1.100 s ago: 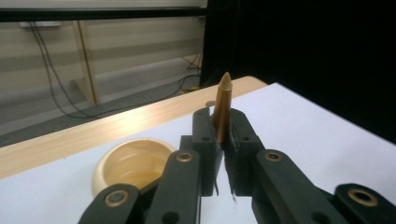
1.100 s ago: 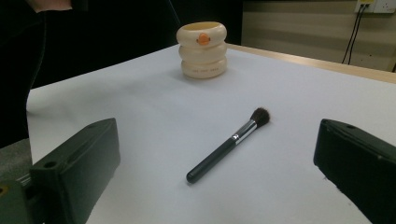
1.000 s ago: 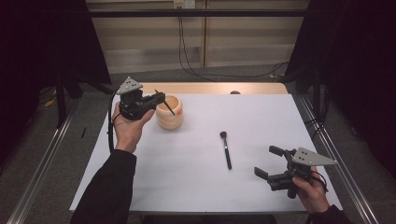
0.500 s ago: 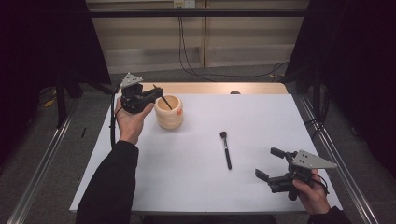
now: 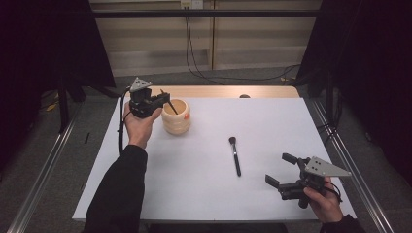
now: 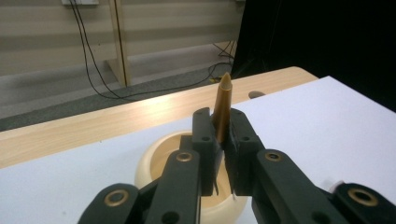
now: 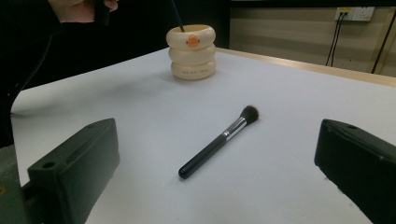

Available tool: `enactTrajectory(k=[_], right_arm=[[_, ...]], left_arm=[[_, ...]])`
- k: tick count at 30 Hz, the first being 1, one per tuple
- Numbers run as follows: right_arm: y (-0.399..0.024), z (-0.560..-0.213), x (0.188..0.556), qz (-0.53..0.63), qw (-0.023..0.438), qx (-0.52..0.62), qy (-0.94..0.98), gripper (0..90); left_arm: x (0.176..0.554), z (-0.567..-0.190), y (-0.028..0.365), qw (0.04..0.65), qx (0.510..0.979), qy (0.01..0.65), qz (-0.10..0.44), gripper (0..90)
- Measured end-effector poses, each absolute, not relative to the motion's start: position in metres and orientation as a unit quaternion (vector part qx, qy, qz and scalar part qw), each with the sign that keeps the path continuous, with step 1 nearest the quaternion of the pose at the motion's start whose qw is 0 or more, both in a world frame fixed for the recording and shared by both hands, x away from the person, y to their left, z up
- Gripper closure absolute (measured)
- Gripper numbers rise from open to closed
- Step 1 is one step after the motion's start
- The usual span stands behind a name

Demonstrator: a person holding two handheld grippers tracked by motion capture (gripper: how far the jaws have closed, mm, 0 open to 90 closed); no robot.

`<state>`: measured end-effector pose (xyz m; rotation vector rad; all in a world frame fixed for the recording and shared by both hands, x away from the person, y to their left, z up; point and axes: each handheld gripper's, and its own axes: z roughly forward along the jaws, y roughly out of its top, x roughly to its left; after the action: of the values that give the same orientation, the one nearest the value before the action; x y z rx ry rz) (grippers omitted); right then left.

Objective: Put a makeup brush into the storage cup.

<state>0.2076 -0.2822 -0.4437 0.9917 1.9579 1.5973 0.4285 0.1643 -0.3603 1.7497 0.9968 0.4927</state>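
Over cup (image 5: 176, 117), brush (image 6: 221, 108) tip hidden, L fingers (image 6: 204, 140) clamped

A slim brush (image 6: 222, 105) with a golden-brown, pointed handle end stands tilted over the cream, ring-stacked holder (image 5: 176, 118), its lower part dipping into the holder's open mouth. The holder stands upright on the white table (image 5: 204, 194) near the far left corner and bears a small orange mark on its side. A second, black-handled makeup brush (image 5: 235, 155) with a dark bristle head lies flat near the table's middle, bristles toward the far edge.
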Motion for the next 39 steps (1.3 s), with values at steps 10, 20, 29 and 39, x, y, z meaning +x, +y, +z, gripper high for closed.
enactTrajectory(k=[10, 20, 29, 39], right_arm=[[-0.282, -0.444, 0.208, 0.581, 0.217, 0.364, 0.695, 0.0], [-0.281, -0.445, 0.208, 0.578, 0.223, 0.368, 0.694, 0.0], [-0.282, -0.444, 0.208, 0.577, 0.222, 0.364, 0.697, 0.0], [-0.281, -0.444, 0.207, 0.575, 0.226, 0.363, 0.697, 0.0]], left_arm=[[0.428, -0.377, 0.159, 0.501, 0.733, 0.416, 0.195, 83.7], [0.430, -0.389, 0.158, 0.485, 0.743, 0.420, 0.189, 83.6], [0.429, -0.399, 0.154, 0.472, 0.751, 0.421, 0.189, 83.2], [0.428, -0.402, 0.151, 0.473, 0.751, 0.421, 0.185, 82.7]])
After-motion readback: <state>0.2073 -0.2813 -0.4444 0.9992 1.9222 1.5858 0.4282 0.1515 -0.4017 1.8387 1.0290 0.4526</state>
